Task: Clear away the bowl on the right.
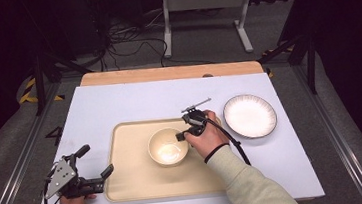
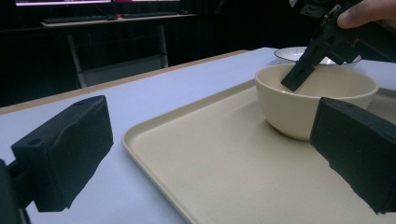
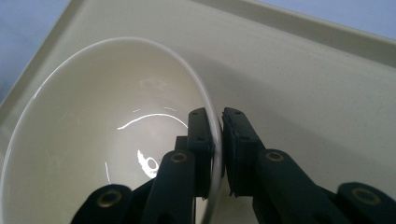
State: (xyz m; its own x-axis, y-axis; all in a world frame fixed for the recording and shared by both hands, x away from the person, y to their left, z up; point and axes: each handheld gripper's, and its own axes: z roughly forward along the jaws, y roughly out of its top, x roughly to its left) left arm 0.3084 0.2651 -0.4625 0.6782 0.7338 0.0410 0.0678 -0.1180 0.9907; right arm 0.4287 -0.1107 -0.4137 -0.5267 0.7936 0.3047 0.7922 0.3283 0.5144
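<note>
Cream bowl point(image 1: 167, 146) on tray point(image 1: 131, 182) already pinched at rim by right tongs point(image 1: 181, 136), lift not yet begun; left tongs point(image 1: 96, 163) released, idle.

Wide bare bench point(image 1: 133, 99) lies beyond the tray point(image 1: 131, 179), so there's easy passage along the far side. The bowl point(image 1: 166, 151) stands mid-tray with the right gripper point(image 1: 184, 134) clamped on its rim, blocking that middle. The plate point(image 1: 249, 116) sits just right of the tray; the gap between looks narrow, perhaps passable. The left gripper point(image 1: 97, 166), jaws apart, guards the tray's near left corner.
</note>
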